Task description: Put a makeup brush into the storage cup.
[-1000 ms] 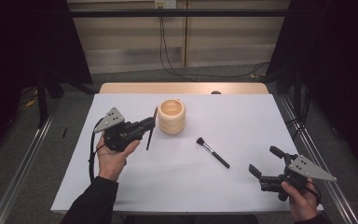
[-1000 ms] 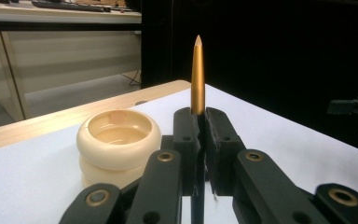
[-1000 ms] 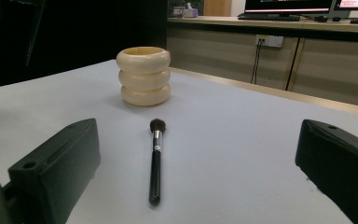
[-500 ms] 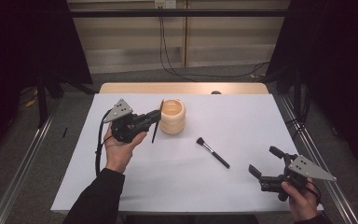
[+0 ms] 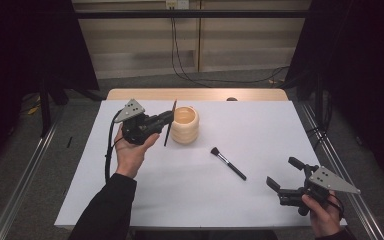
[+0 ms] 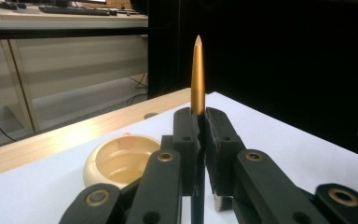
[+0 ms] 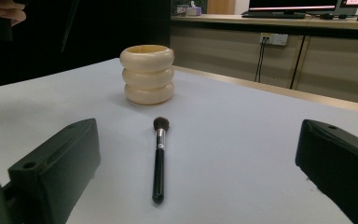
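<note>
The left tool (image 5: 166, 120) is clamped on a slim brush (image 6: 197, 77), gripping it partway along so the gold tapered end stands upright above the jaws – it hangs just beside the rim of the cream ribbed holder (image 5: 185, 124). Such a brush is likely light, stiff and smooth, so it could pivot in a mid-shaft grip; holding close to the balance point looks sensible. The holder seems heavier and steady. The right tool (image 5: 285, 176) rests with jaws wide apart, holding nothing. Count – two brushes, one held and one black-handled brush (image 5: 228, 163) lying on the white tabletop (image 5: 260, 125), and one holder
</note>
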`<state>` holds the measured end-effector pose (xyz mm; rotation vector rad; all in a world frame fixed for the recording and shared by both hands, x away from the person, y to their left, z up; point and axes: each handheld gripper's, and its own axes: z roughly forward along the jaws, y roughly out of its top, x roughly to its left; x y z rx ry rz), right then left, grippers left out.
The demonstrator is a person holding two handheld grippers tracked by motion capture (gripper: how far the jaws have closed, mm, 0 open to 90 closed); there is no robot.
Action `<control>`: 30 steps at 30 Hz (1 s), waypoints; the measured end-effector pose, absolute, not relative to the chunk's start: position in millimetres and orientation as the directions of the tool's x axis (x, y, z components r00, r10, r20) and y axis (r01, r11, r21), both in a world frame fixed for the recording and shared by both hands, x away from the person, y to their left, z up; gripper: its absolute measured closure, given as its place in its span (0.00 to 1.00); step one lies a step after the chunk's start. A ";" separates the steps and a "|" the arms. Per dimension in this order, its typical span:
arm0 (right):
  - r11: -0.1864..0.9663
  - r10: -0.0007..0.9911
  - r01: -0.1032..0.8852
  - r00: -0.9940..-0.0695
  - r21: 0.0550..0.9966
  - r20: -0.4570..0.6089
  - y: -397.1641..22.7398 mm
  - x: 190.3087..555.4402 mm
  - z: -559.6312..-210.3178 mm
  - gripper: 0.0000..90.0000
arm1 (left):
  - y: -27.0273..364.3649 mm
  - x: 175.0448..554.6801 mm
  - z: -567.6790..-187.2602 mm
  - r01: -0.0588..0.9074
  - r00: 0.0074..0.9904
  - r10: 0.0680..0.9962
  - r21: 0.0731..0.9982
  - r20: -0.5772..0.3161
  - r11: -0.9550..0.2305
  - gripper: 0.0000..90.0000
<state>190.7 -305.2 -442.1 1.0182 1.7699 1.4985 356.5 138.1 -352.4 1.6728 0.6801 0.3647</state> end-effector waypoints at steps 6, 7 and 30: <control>0.070 0.849 0.171 -0.527 0.983 0.031 -305.3 190.5 -442.0 0.00 | 133.4 364.0 -350.0 0.237 0.776 0.617 0.967 -0.128 -0.097 0.93; 0.070 0.849 0.171 -0.527 0.983 0.031 -305.3 190.4 -442.0 0.00 | 131.2 366.4 -350.2 0.238 0.780 0.612 0.966 -0.130 -0.099 0.93; 0.067 0.845 0.176 -0.534 0.982 0.038 -304.8 190.2 -442.0 0.00 | 108.2 401.9 -347.9 0.244 0.769 0.624 0.966 -0.139 -0.086 0.93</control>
